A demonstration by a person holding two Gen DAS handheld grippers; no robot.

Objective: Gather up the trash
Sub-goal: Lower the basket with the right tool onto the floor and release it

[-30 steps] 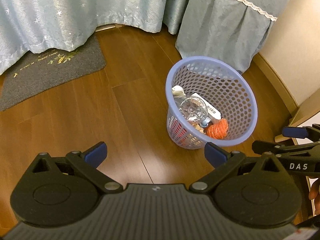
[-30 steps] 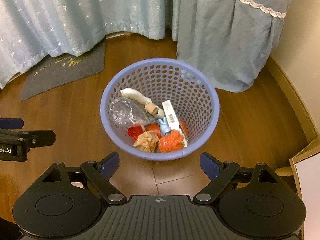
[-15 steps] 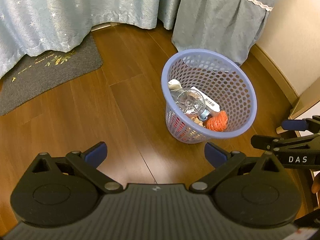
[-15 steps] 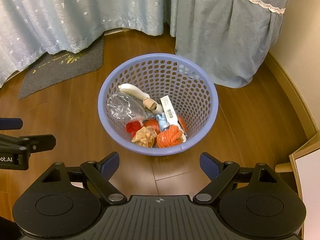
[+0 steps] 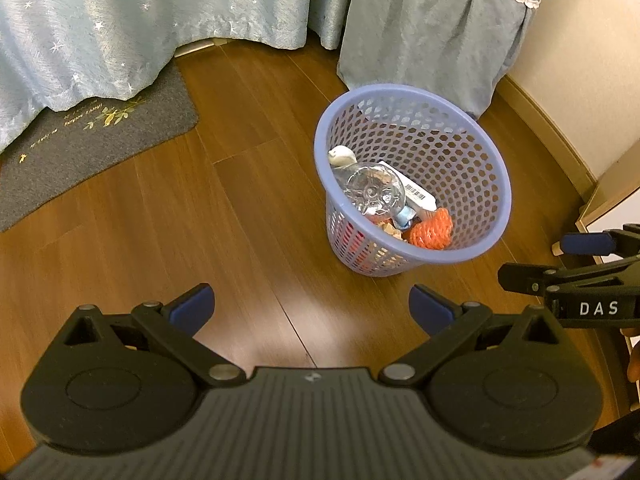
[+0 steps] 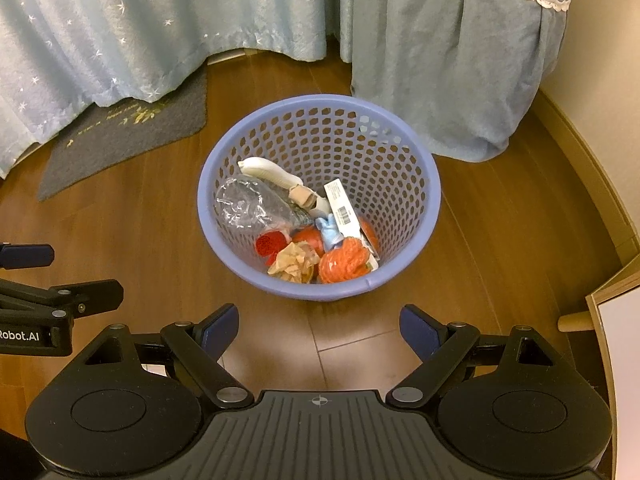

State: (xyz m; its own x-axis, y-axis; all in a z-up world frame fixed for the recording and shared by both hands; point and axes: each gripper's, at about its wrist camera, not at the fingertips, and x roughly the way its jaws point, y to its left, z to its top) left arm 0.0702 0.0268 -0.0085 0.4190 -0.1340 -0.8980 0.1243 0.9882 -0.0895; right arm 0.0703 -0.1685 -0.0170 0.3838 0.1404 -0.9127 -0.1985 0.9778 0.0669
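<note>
Nearest to you, both claws hang over bare brown wooden floor (image 6: 500, 240): your left claw (image 5: 310, 306) and your right claw (image 6: 319, 326) each stand with blue-padded jaws spread wide and nothing between them.

Just beyond the right claw's tips sits the round lilac perforated plastic basket (image 6: 400, 168), upright on the boards. Every piece of trash in view lies inside it: a crushed clear plastic bottle (image 6: 244, 206) against the left wall, a white curved plastic piece (image 6: 266, 170) above it, a white barcoded card (image 6: 342, 212), a crumpled tan paper wad (image 6: 294, 262) and an orange netted bundle (image 6: 344, 266) at the near side. No loose litter shows on the floor.

If you must lift anything, expect it all to be light. The bottle looks slick and springy, so pinch its neck or a crease rather than the round body. The paper and the netting should crush easily and hold well. The basket's thin rim is probably the best grip for carrying the lot.

Farther back lie a grey doormat (image 6: 132, 132) and pale blue star-patterned curtains (image 6: 160, 20).
</note>
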